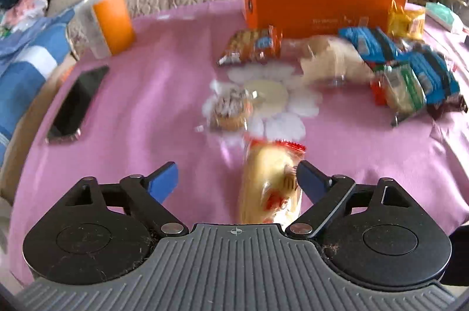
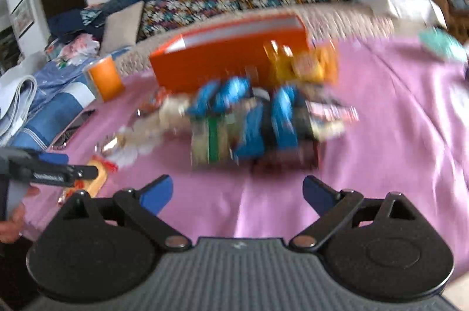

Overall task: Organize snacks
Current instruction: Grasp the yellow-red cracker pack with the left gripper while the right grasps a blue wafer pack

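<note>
Both grippers are hanging over the pink-covered desk (image 1: pixel 132 111) with jaws apart and nothing clamped: the left gripper (image 1: pixel 237 179) is sitting over a yellow wrapped snack (image 1: pixel 269 182) that is lying between its jaws, right pad just beside the wrapper, and the right gripper (image 2: pixel 237 190) is facing the blurred snack pile (image 2: pixel 249 120). The orange box (image 1: pixel 319 6) is standing open behind the pile. This looks like the pick-up step; next, the left jaws should be closing on the snack before carrying it to the box.
</note>
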Action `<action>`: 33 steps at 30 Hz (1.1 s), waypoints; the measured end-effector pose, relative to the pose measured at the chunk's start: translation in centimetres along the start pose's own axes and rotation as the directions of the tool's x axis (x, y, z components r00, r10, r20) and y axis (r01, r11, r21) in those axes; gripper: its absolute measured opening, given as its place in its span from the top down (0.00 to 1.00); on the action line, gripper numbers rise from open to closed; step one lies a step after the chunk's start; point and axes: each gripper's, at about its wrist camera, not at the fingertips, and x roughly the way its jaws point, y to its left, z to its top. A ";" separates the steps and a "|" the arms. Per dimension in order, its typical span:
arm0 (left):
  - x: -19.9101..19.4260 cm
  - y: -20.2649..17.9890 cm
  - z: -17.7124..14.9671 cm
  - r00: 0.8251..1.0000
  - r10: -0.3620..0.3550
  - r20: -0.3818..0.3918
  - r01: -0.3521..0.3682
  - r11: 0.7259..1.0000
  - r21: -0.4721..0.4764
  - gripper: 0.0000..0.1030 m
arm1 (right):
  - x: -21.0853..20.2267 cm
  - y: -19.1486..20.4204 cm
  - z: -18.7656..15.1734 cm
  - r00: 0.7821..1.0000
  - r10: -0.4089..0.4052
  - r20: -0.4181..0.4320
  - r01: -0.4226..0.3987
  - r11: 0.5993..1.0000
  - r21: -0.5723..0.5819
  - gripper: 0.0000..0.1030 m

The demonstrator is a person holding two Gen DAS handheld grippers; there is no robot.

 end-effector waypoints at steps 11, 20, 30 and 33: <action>1.6 -2.7 0.7 0.997 -0.082 -0.002 0.082 0.997 -0.004 0.80 | 1.8 -0.2 2.6 1.000 -0.004 0.029 0.007 0.995 -0.104 0.09; 2.2 -1.8 1.1 0.995 -0.096 0.012 0.097 0.994 -0.044 0.74 | 10.6 3.0 5.7 0.984 0.156 -0.081 -0.173 0.944 -0.280 0.09; 2.0 -1.6 0.8 0.992 -0.121 0.023 0.122 0.992 -0.037 0.64 | 5.5 2.3 5.0 0.997 0.014 0.079 0.004 0.976 -0.219 0.09; 1.9 -1.7 0.8 0.992 -0.123 0.021 0.124 0.992 -0.038 0.62 | 7.3 1.2 5.8 0.996 -0.071 0.059 0.083 0.972 -0.219 0.10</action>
